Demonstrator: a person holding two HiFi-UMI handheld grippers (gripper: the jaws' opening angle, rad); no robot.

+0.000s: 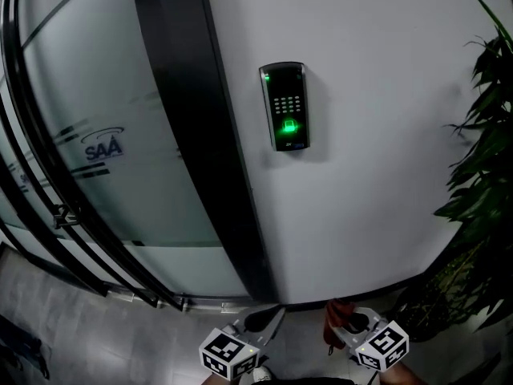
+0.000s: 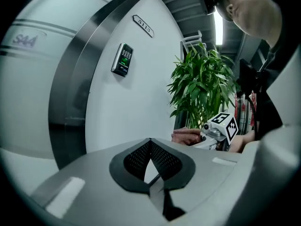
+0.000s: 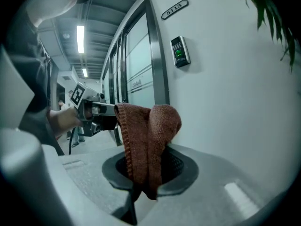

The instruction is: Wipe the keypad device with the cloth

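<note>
The head view faces the wall (image 1: 385, 95) squarely, standing off. Both gripper views look up along it from lower down, angled inward. All three share the keypad (image 1: 284, 107).

Dim overall, bright ceiling strip lights (image 3: 80, 32), fisheye-warped dark edges, keypad (image 1: 285, 106) glowing green

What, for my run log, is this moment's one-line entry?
left gripper: shut, empty | right gripper: shut on cloth | keypad device: wall-mounted, untouched
</note>
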